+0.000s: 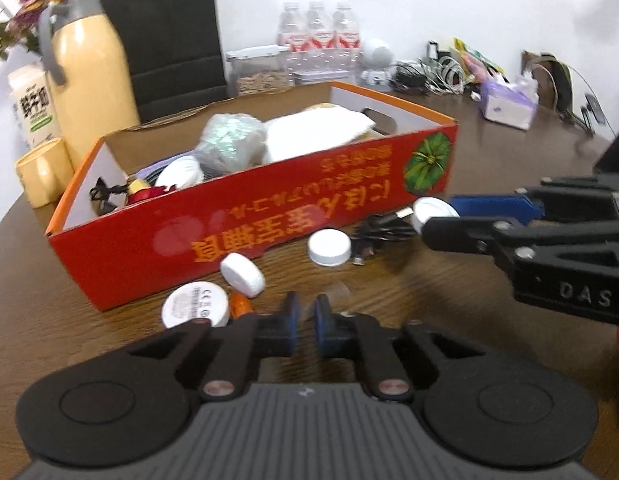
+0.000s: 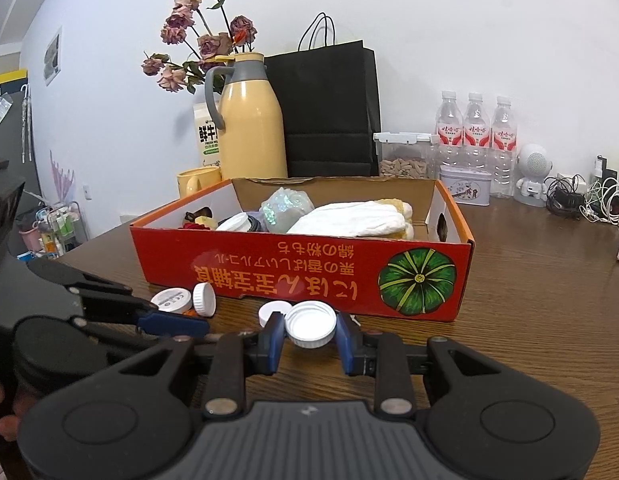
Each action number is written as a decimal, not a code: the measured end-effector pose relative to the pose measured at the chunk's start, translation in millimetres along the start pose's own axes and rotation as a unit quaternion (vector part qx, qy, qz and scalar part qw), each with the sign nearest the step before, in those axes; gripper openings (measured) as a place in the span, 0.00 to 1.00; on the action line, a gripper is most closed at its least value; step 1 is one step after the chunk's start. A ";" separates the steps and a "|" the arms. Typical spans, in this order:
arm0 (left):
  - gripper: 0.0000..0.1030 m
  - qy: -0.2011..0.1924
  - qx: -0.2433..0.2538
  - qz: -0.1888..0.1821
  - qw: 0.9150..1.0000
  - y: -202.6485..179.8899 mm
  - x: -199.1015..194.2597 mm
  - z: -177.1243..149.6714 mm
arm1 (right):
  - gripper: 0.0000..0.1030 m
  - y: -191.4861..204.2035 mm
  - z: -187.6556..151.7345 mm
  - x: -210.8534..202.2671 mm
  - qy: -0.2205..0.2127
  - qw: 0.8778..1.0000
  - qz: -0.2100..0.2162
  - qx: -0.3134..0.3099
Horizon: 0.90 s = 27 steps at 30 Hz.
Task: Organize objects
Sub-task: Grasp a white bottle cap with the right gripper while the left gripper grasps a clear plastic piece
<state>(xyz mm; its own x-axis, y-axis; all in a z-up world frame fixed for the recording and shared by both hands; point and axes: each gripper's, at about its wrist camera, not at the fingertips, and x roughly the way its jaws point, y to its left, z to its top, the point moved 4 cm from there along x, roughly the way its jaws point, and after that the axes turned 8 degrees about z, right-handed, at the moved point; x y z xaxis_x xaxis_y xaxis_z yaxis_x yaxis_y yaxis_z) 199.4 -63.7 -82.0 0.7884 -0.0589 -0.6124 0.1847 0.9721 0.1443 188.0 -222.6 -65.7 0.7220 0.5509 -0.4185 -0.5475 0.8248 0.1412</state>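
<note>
The right hand-held gripper (image 2: 309, 334) has its blue pads clamped on either side of a white ribbed plastic lid (image 2: 312, 329), turned hollow side up and carried just clear of the brown wood-grain desk (image 2: 549, 320); holding it by the rim keeps it level and ready, I would judge, to go up and over the near wall of the red cardboard box with the green pumpkin print (image 2: 301, 276), which stands at twelve o'clock from it. That box already holds a folded white cloth (image 2: 349, 220), a shiny crinkled wrapped bundle (image 2: 283, 208) and another white lid, so it looks like the collecting place. The left hand-held gripper (image 1: 304, 320) is closed down to a narrow slit with nothing that I can see between its pads, though that view is smeared. Loose pieces lie on the desk along the box's near wall: a flat white disc with printed markings (image 1: 195, 308) at about ten o'clock from the left gripper, a white round cap tipped on its edge (image 1: 242, 274) at eleven, a small orange piece (image 1: 240, 305) just beside them, another white ribbed cap (image 1: 329, 247) at twelve, and a tangle of black cable (image 1: 383, 229) at one. They probably sit there awaiting their turn.
</note>
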 end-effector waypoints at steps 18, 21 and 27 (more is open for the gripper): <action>0.04 -0.018 -0.017 0.003 1.000 5.1 -15.9 0.4 | 0.26 0.3 0.1 -2.2 0.001 1.000 -0.006 0.001; 0.14 -0.012 -0.011 -0.004 1.000 0.7 -12.0 0.6 | 0.26 0.9 -0.3 -2.8 0.001 1.000 -0.004 0.002; 0.44 -0.017 -0.006 -0.007 1.000 -2.0 -13.5 -0.1 | 0.26 0.8 -0.4 -2.5 0.002 1.000 0.000 0.002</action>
<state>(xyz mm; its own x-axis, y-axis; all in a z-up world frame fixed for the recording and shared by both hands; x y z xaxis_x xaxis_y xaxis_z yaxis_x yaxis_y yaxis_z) 188.3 -64.9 -74.1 0.8050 -0.0791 -0.5880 0.1880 0.9740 0.1263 185.6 -223.3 -64.9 0.7202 0.5507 -0.4220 -0.5459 0.8251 0.1452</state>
